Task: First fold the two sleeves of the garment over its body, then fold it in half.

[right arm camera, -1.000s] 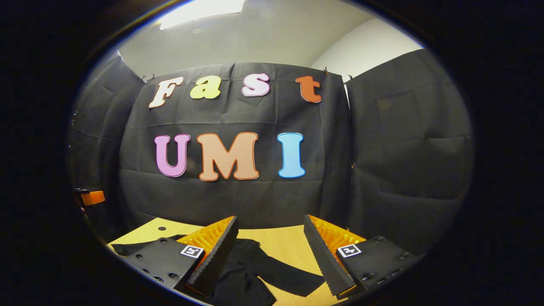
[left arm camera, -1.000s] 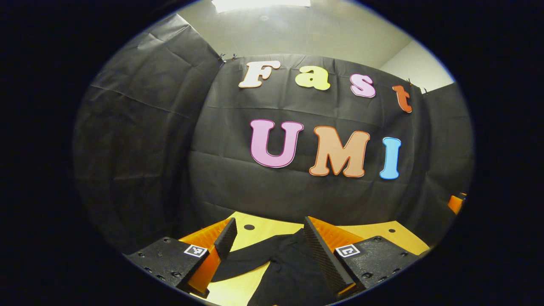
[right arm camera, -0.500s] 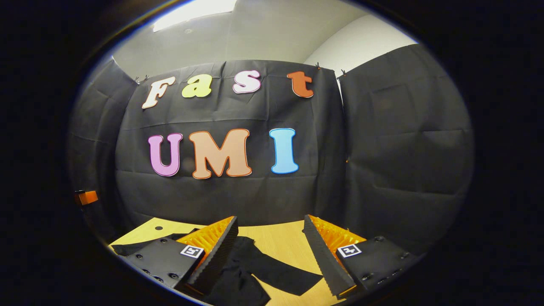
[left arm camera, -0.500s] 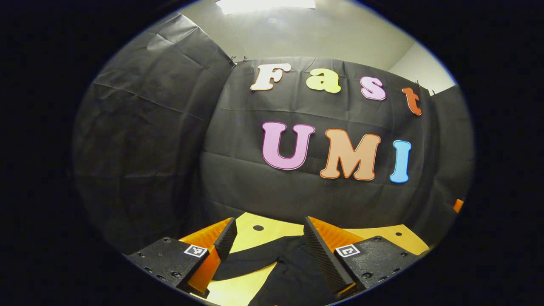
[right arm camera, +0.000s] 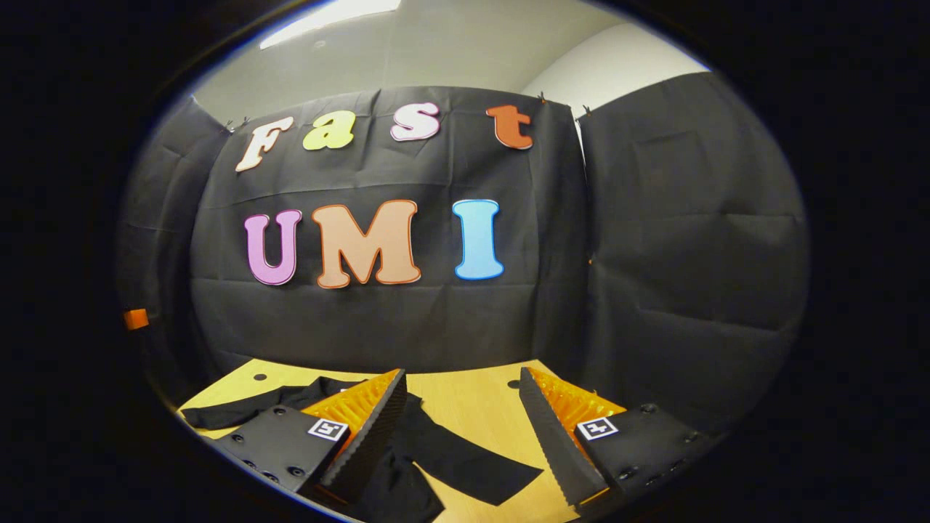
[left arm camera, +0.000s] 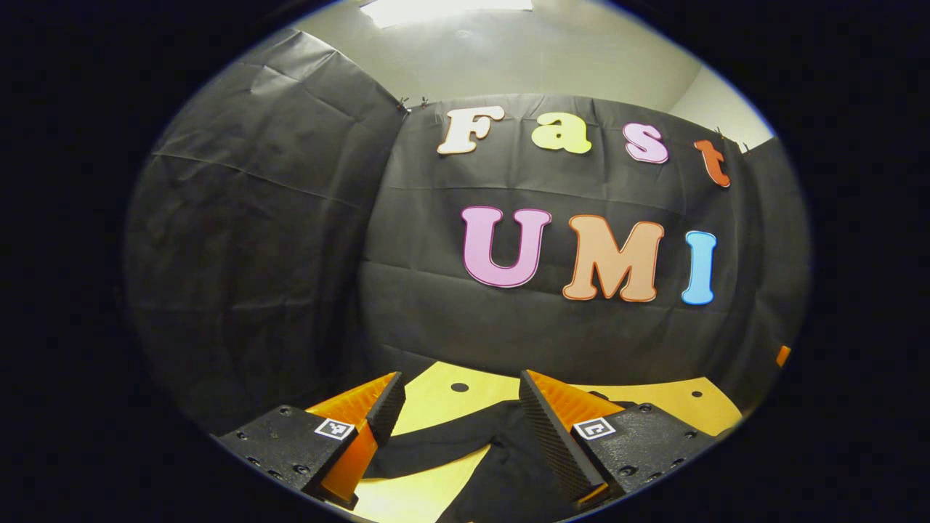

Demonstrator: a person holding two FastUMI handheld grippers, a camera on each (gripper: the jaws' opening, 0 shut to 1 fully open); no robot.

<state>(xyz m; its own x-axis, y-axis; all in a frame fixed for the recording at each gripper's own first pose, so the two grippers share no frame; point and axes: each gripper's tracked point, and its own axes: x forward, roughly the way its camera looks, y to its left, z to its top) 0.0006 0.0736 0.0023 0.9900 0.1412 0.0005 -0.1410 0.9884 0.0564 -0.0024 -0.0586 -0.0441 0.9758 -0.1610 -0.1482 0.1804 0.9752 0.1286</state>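
Left tool [left arm camera: 456,410] hovering, fingers apart, over black garment [left arm camera: 501,465] lying on counter [left arm camera: 436,392]; right tool [right arm camera: 465,414] likewise gaping, unfolded right sleeve [right arm camera: 465,465] lying directly below, running sideways.

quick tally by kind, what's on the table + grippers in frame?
Black long-sleeved garment, spread flat, sleeves not yet folded: 1
Light wooden table: 1
Orange-and-black two-finger grippers, both open above the cloth: 2, left gripper and right gripper
Total: 4
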